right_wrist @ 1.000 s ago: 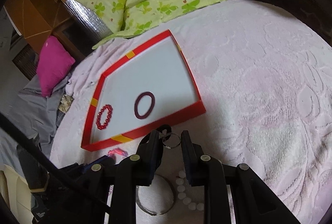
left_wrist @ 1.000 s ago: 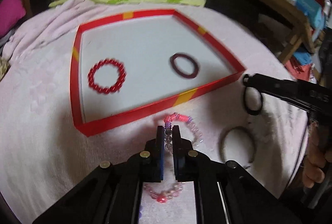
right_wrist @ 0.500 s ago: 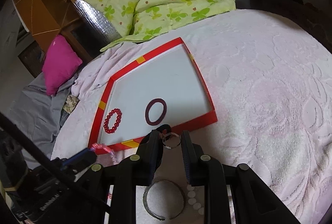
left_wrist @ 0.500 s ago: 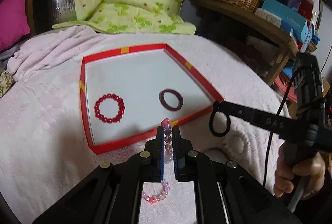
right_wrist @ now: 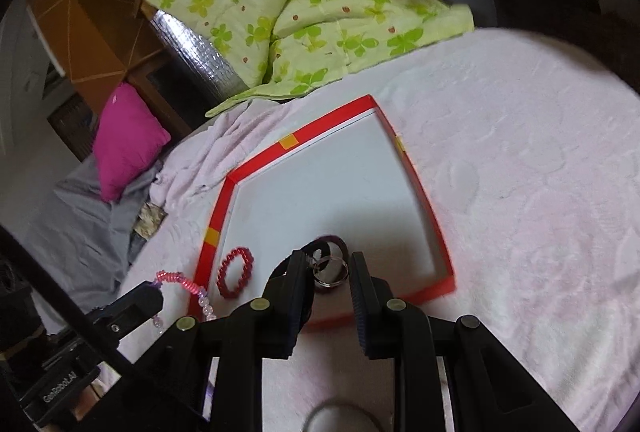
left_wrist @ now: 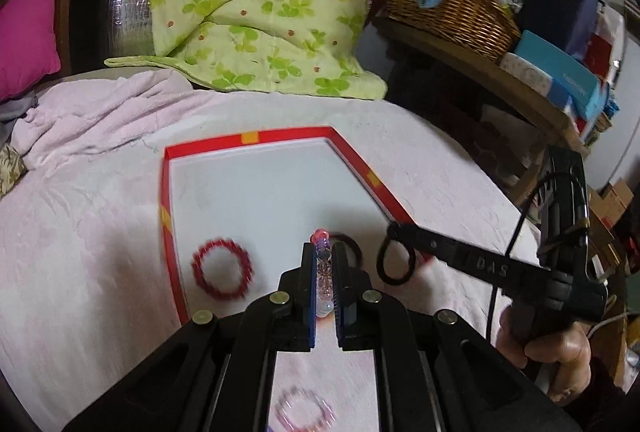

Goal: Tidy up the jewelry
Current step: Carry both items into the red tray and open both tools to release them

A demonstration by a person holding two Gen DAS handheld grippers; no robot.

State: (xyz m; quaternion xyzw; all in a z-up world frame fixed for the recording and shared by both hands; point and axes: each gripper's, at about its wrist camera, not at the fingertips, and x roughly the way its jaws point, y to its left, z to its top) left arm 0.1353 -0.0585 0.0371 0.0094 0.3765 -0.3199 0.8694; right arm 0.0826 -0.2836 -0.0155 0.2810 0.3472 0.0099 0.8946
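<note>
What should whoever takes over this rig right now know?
Left tool: shut on the pink beaded bracelet, lifted near the front edge of the red tray.
Right tool: holds a black ring at its tip, over the tray's near right corner.
Done: the red bead bracelet and the dark bangle lie in the tray.
Left: set both held pieces in the tray, then fetch the grey bangle on the blanket below the right tool.
</note>
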